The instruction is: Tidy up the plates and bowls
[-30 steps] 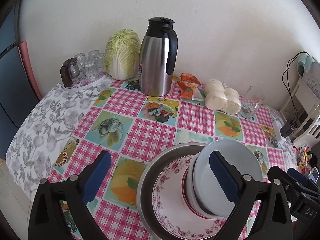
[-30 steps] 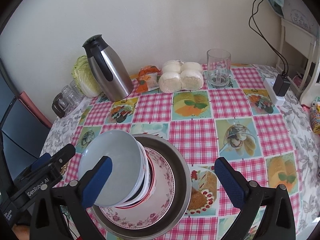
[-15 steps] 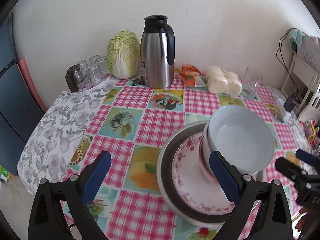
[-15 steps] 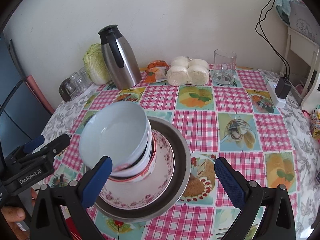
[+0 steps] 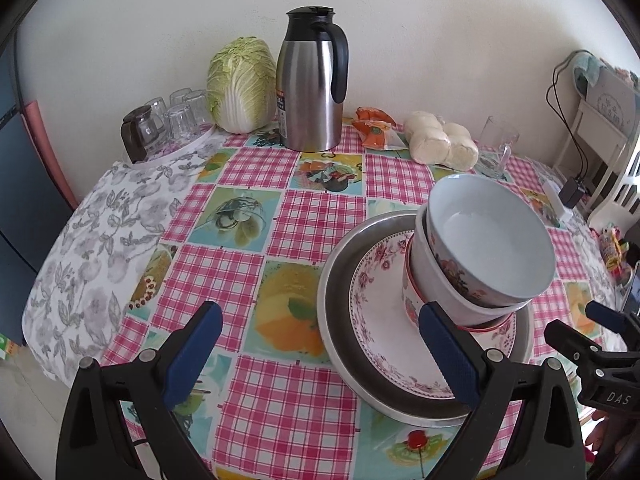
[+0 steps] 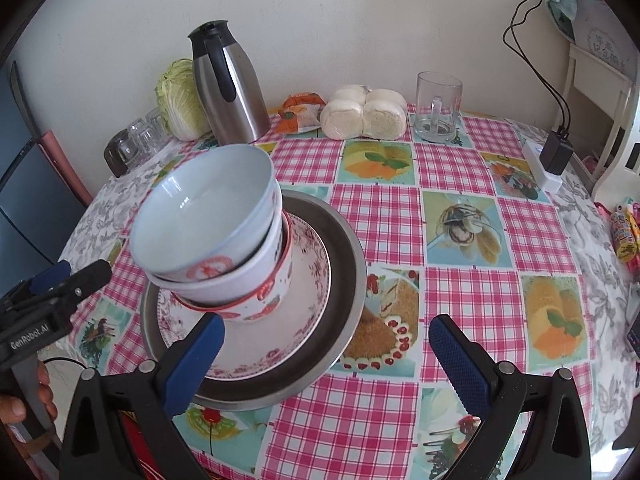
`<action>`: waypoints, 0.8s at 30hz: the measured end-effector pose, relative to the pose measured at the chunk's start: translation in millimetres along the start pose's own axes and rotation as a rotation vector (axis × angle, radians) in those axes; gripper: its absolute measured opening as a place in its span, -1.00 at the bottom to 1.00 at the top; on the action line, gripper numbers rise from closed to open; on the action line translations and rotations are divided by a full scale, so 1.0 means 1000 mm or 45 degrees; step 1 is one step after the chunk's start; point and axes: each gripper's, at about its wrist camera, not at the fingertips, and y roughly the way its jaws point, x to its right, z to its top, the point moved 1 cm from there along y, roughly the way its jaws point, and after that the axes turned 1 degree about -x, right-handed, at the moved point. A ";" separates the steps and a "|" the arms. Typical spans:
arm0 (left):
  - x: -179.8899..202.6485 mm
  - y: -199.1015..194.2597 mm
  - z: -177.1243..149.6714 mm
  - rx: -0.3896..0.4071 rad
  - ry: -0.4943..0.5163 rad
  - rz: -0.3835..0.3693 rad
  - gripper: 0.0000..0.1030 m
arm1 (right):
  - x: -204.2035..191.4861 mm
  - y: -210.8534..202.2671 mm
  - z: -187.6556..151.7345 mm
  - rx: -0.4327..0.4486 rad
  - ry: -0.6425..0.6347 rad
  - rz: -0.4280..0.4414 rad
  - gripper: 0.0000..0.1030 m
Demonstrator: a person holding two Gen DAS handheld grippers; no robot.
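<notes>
A stack of three nested bowls stands on a floral plate, which lies in a round metal pan on the checked tablecloth. The top bowl is white inside. The same plate and pan show in the right wrist view. My left gripper is open and empty, just in front of the stack and left of it. My right gripper is open and empty, in front of the pan and right of the stack. Neither touches the dishes.
At the back stand a steel thermos jug, a cabbage, a tray of glasses, a snack packet, wrapped buns and a glass mug. A charger lies at the right table edge.
Both grippers have drawn back and up from the bowl stack, staying open. The stack now sits farther ahead in both views and has not shifted in the pan.
</notes>
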 end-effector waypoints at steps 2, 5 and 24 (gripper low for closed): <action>0.003 0.000 0.000 0.001 0.038 0.003 0.92 | 0.001 0.002 -0.002 -0.003 -0.001 -0.010 1.00; 0.006 0.005 -0.002 -0.018 0.088 -0.003 0.92 | 0.001 0.004 -0.005 -0.005 -0.015 -0.018 1.00; -0.003 0.036 -0.022 -0.061 0.159 -0.066 0.92 | -0.002 0.017 -0.009 -0.059 -0.058 -0.026 1.00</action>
